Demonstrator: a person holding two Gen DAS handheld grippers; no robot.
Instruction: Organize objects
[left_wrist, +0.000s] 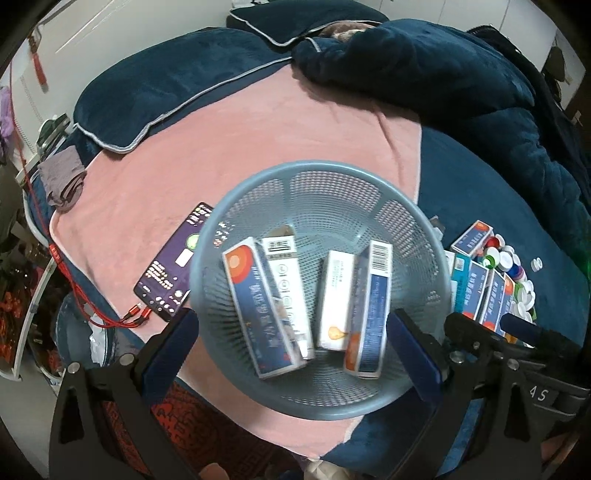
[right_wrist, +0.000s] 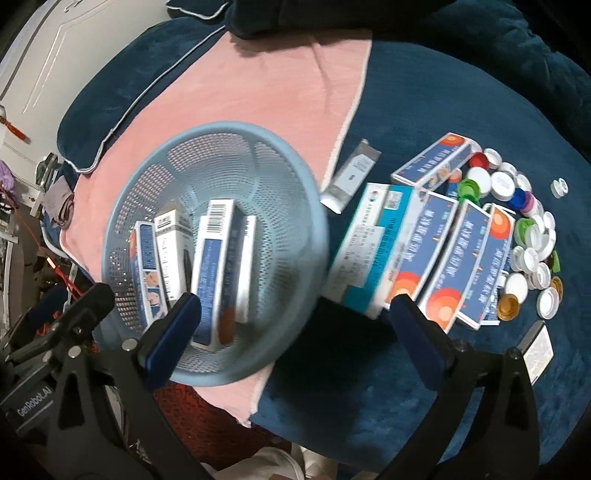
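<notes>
Right wrist view: the right claw (right_wrist: 291, 325) gapes empty above the basket (right_wrist: 295, 206). Left claw (left_wrist: 295, 343) likewise spread wide, empty. Nudging the basket's rim could tip the boxes (right_wrist: 214, 258) out.

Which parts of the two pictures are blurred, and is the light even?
Right wrist view: the basket rim and boxes smear with motion blur. Left wrist view: sharper, boxes inside the basket slightly soft. Both: dim even light, fisheye bending, dark corners.

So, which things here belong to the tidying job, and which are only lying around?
Job: basket, boxes in it, boxes beside it, bottle caps.
Lying around: phone, red cables, pillow, dark quilt.
</notes>
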